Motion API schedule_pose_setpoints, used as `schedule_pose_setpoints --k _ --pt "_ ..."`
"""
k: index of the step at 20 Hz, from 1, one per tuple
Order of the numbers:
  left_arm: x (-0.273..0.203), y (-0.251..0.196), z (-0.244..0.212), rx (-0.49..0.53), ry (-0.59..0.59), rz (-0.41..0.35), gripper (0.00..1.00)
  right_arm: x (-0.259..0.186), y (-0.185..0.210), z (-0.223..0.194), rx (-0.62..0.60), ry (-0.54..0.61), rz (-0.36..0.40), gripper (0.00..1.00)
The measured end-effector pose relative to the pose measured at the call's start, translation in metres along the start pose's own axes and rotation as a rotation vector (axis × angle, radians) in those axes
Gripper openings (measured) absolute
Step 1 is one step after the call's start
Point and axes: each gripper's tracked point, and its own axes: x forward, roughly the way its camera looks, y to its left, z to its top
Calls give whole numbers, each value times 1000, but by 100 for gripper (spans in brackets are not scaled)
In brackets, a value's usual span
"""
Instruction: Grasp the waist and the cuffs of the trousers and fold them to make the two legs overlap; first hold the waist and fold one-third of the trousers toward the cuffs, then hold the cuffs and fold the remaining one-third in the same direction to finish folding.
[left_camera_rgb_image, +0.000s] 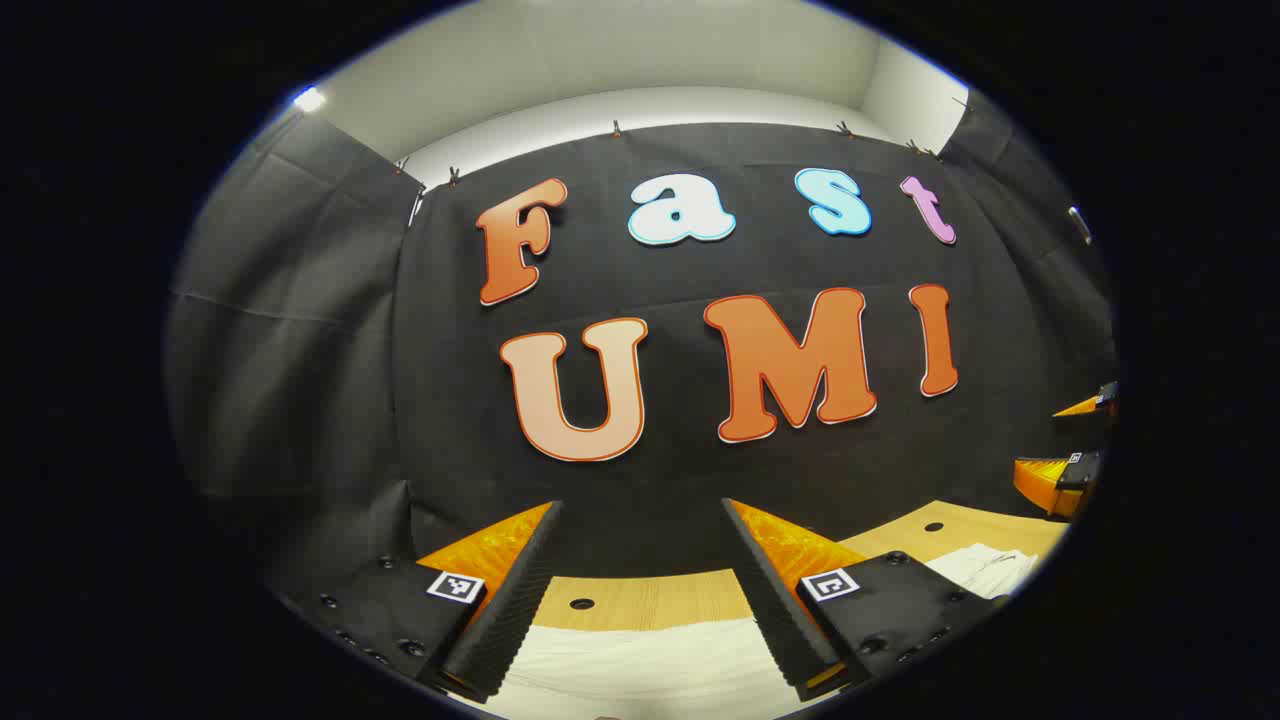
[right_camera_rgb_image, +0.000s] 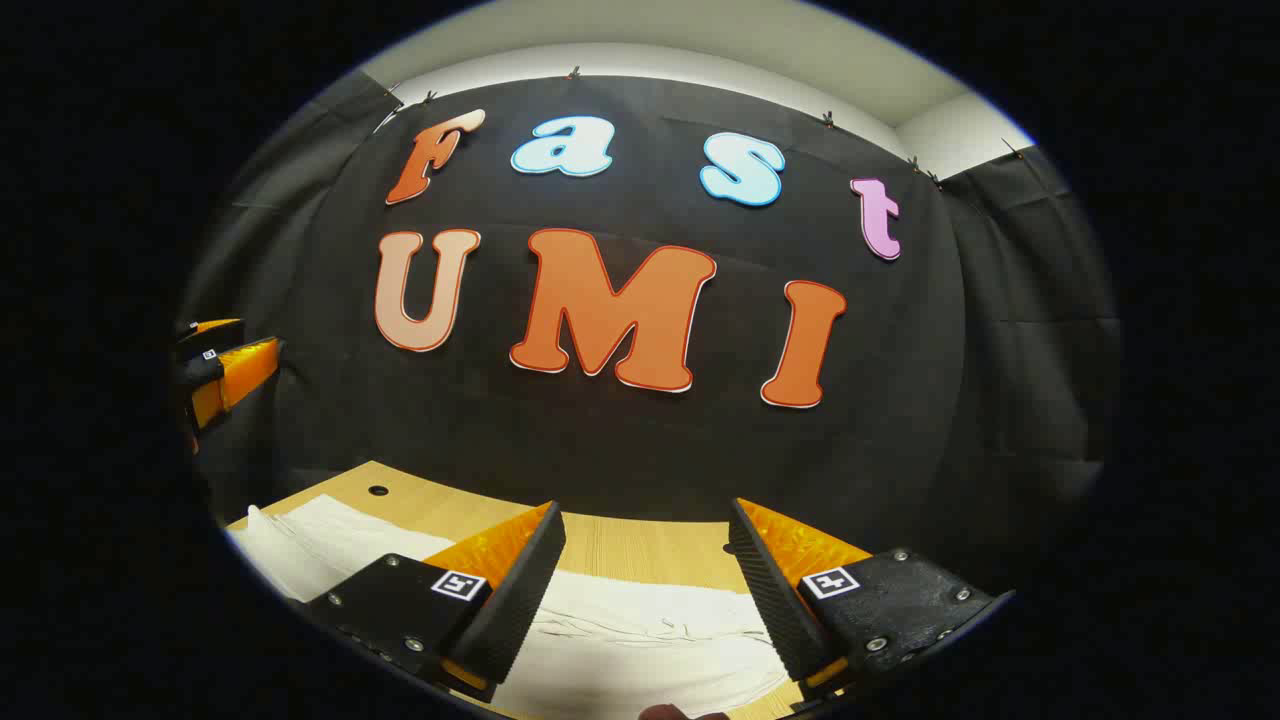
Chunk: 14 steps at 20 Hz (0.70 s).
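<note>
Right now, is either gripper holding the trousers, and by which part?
Nothing is held. The left gripper and right gripper are both open above the white trousers on the table.

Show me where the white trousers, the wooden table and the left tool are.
white trousers (right_camera_rgb_image: 640, 660), right gripper view, on the cloth between the fingers.
wooden table (left_camera_rgb_image: 650, 598), left gripper view, on bare wood beyond the trousers.
left tool (left_camera_rgb_image: 640, 590), left gripper view, midway between its open fingertips.
</note>
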Motion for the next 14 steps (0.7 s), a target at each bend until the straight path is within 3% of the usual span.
schedule_pose_setpoints --k 8,12,14 --pt "-5 3 -20 -6 13 -50 99 -16 4 -10 10 48 -42 99" --pt "2 7 -33 -26 35 -41 99 -19 -6 -22 -6 79 -58 99" --pt "9 4 -44 -33 71 -31 99 -10 -14 -44 7 146 -45 99"
